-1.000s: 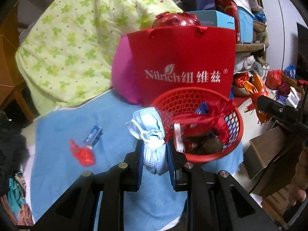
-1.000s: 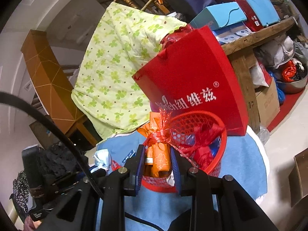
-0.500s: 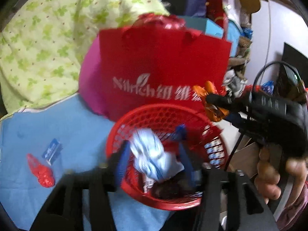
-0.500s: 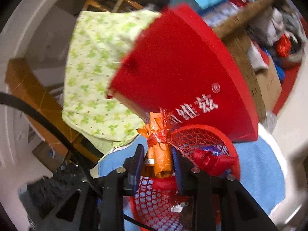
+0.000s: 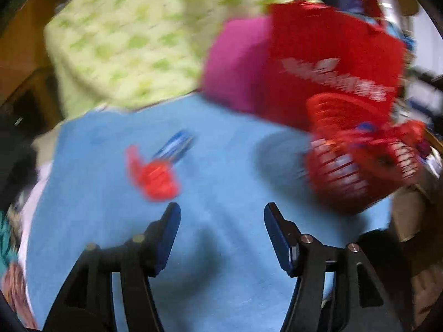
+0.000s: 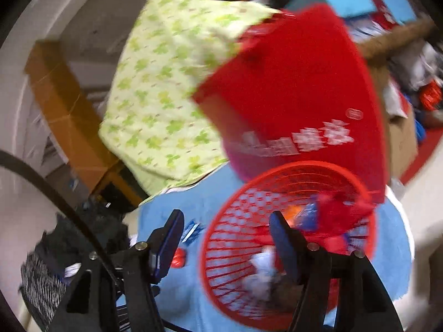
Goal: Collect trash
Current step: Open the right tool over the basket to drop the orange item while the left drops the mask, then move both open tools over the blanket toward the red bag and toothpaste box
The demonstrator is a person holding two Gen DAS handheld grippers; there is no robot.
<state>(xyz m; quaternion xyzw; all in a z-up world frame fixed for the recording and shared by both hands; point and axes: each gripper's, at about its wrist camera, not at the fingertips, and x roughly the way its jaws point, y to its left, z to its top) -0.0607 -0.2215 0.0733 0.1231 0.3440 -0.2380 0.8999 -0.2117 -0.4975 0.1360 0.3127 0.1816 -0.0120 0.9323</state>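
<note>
The left gripper (image 5: 221,229) had nothing between its fingers; its jaws were opening, standing about half apart over the blue cloth (image 5: 221,290). Ahead of it and to its left lay two pieces of trash touching each other, a red wrapper (image 5: 155,177) and a blue packet (image 5: 177,145). The gripper was angled down toward the cloth with the wrapper just beyond its left finger, which looked like a line-up for the next pickup. The red basket (image 5: 357,166) stood off to its right, in front of a red bag (image 5: 332,63).

The right gripper (image 6: 225,232) was also empty, its jaws opening. Its right finger hung over the basket's rim (image 6: 213,238) while the left one stayed outside, so anything let go on that side would fall in. Inside the basket lay white crumpled trash (image 6: 263,274), an orange piece (image 6: 293,210) and red and blue wrappers. Everything was blurred, so fine detail could not be told.
</note>
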